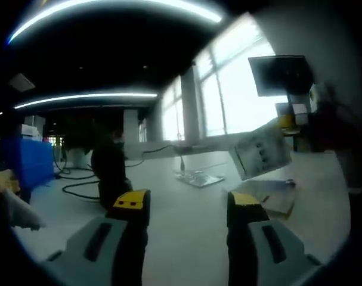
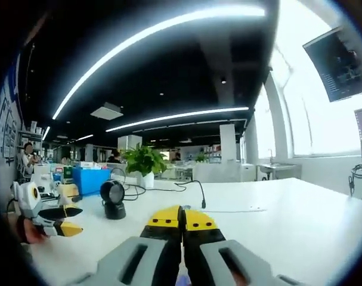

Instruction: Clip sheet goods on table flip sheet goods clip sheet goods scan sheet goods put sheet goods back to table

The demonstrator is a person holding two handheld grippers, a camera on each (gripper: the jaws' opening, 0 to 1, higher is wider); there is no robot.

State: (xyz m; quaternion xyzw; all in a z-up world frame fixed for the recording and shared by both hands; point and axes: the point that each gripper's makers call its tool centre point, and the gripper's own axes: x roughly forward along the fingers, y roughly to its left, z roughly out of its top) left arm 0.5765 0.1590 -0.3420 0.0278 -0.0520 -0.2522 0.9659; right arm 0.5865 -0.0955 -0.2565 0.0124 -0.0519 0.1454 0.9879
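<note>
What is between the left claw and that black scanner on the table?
Nothing. In the right gripper view, the stretch of white table between the left claw and the scanner is bare.

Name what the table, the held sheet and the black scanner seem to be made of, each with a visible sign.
Table: probably laminate or coated board; smooth, white, softly reflecting the windows.
Sheet: thin printed card or plastic film, uncertain; flat, pale, held by the right gripper.
Scanner: likely moulded plastic; black with a glossy round face.
</note>
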